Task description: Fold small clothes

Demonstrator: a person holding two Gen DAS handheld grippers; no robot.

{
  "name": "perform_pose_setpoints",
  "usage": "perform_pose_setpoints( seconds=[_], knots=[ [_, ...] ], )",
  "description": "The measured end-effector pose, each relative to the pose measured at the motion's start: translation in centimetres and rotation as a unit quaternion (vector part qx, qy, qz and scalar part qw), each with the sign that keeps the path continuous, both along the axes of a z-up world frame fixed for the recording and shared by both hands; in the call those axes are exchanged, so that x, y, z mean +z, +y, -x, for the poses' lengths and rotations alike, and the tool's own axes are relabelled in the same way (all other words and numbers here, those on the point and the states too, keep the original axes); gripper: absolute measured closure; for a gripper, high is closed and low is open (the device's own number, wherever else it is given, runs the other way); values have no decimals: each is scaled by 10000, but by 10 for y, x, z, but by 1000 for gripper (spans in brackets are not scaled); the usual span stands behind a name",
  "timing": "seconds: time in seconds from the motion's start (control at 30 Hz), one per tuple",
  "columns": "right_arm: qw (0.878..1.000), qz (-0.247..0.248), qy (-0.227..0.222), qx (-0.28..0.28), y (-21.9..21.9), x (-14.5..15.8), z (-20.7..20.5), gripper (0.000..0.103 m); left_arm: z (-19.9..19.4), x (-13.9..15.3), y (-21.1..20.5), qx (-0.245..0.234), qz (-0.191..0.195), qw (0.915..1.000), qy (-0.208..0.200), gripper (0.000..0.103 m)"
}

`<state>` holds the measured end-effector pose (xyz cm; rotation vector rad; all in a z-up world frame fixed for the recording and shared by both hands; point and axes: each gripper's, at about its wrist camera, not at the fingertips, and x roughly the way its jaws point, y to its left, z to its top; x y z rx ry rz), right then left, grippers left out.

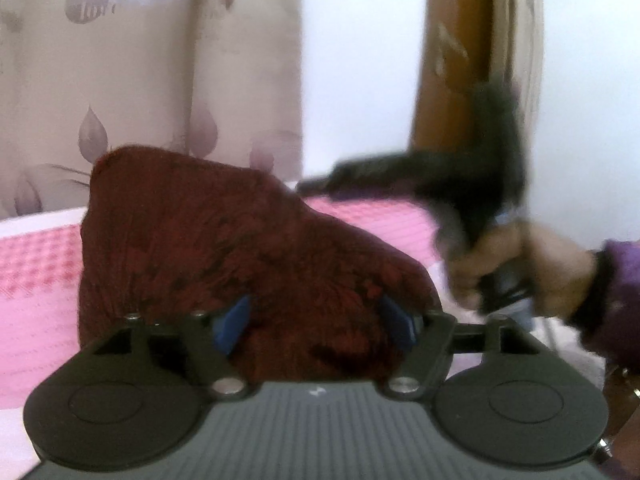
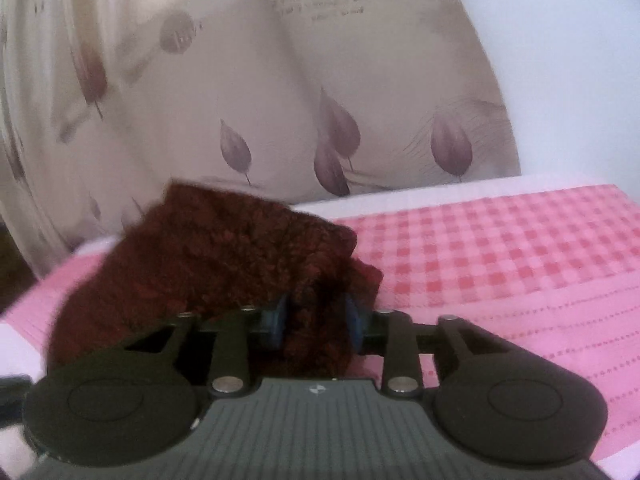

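Note:
A dark red knitted garment [image 1: 224, 240] is held up above a pink checked cloth [image 1: 36, 264]. In the left wrist view my left gripper [image 1: 316, 322] has its blue pads [image 1: 232, 324] on either side of a bunched part of the garment, closed on it. In the right wrist view my right gripper [image 2: 319, 326] is shut on another bunch of the same garment [image 2: 224, 248], with its blue pads [image 2: 278, 326] pressed against the fabric. The right gripper [image 1: 320, 184] also shows blurred in the left wrist view, held by a hand [image 1: 520, 268].
The pink checked cloth [image 2: 500, 248] covers a bed or table with a white edge [image 2: 440, 192]. A beige curtain with purple leaf prints [image 2: 280, 100] hangs behind. A brown wooden post [image 1: 452, 60] stands at the right of the left wrist view.

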<state>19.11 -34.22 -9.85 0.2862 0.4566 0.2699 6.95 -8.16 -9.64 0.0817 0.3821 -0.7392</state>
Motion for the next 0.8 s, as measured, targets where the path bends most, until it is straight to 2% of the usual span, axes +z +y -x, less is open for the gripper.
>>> perform_pose_setpoints(
  seconds=[0.1, 0.17, 0.23, 0.3, 0.43, 0.57, 0.73, 0.8],
  knots=[
    [9990, 34, -411, -192, 2, 28, 27, 51, 3, 7, -1, 88, -132, 9999, -21, 29],
    [9983, -50, -572, -120, 5, 41, 47, 33, 4, 11, -1, 114, -146, 9998, -41, 29],
    [9972, -27, -748, -49, 13, 49, 71, 29, 7, 12, -1, 116, -161, 9998, -28, 29],
    [9969, 28, -778, 116, 19, 52, 88, 29, 11, 12, -1, 143, -240, 9996, -54, 29],
    [9983, 277, -480, 198, 31, 40, 103, 29, 18, 15, -1, 183, -386, 9990, -123, 28],
    [9997, 213, 130, -24, 28, 18, 97, 30, 24, 18, 3, 263, -481, 9983, -202, 28],
    [9990, 232, 386, -78, 30, 4, 99, 30, 30, 29, 13, 392, -541, 9970, -387, 28],
    [9987, 215, 456, -76, 35, 2, 97, 30, 30, 41, 28, 543, -421, 9964, -495, 25]
  ],
)
